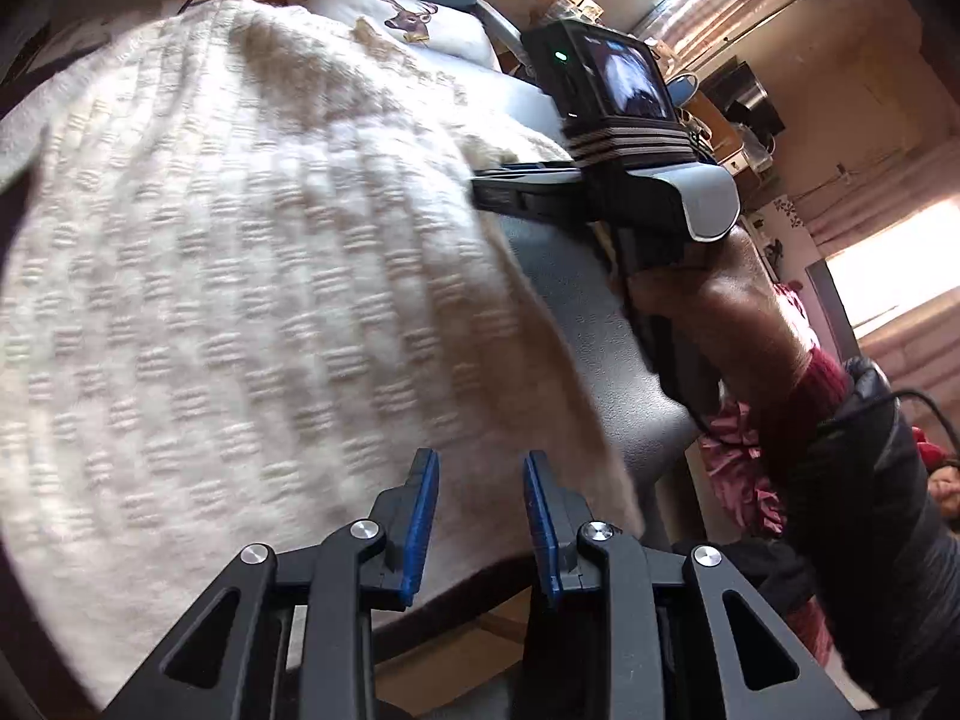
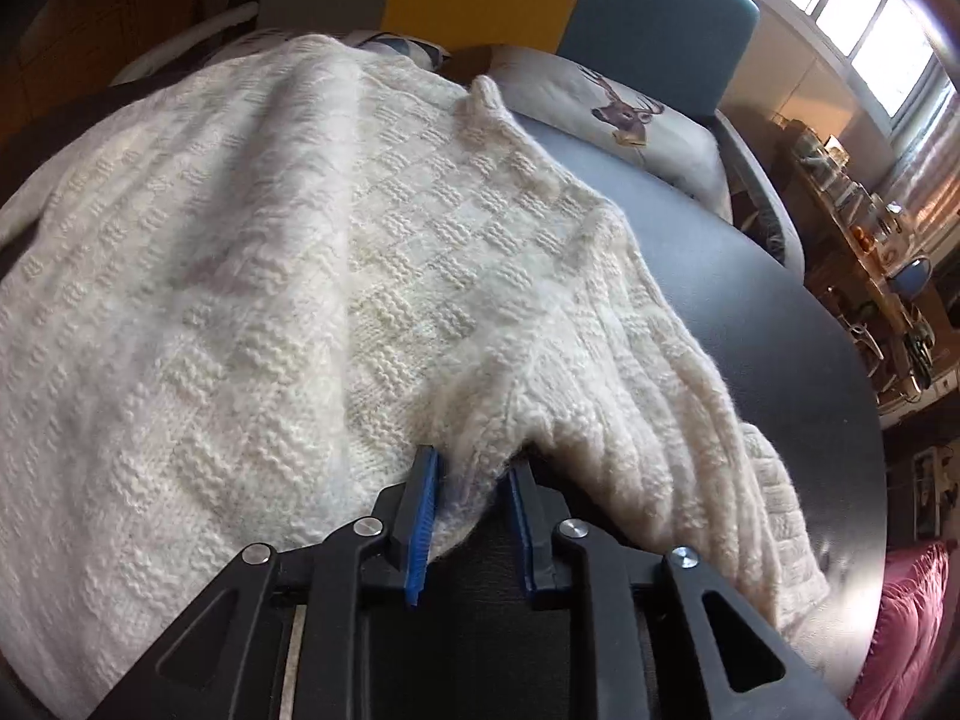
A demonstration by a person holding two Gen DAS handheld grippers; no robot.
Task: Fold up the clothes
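Sweater [image 2: 288, 276], cream knit, lies spread over the dark bench [image 2: 780, 324]. Right gripper [image 2: 471, 474] has its fingers pinched on a bunched fold at the near edge. Left gripper [image 1: 480, 468] hovers above the knit, fingers parted, gripping nothing.

Your left gripper [image 1: 480, 480]: black arms, shiny round silver screws, blue ridged pads [image 1: 423, 516] on fingers. Triangle holes in outer arms.

Your right gripper [image 2: 471, 480]: same look, black with silver screws, blue pads [image 2: 423, 510].

From left camera, your right gripper's body: black box on top with small screen [image 1: 633, 84] and green light, striped bands under it, grey curved plate, black handle.

Your right hand [image 1: 738, 312] on handle: dark red knit cuff [image 1: 816, 384], puffy black sleeve [image 1: 870, 516] over it, thin black cable near sleeve.
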